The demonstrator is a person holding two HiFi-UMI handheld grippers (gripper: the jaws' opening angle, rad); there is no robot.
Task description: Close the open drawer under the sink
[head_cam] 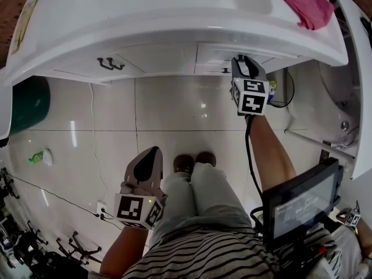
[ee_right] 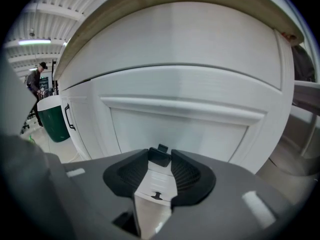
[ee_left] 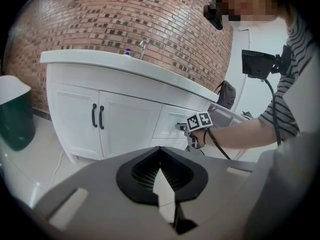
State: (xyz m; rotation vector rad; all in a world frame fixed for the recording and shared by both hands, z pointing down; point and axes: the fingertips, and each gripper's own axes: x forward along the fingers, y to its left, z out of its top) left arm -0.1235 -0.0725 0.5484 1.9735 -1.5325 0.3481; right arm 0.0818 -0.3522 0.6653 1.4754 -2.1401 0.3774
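right gripper (ee_right: 161, 159) fingers spread around the drawer handle (ee_right: 162, 150); left gripper (ee_left: 160, 150) fingers pressed together.

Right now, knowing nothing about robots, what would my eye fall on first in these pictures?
Probably the right tongs, with a marker cube behind them, held at the white drawer with its small dark handle between their parted tips. Next come the pink cloth lying on the counter at its right end, and the left tongs hanging shut beside the person's leg.
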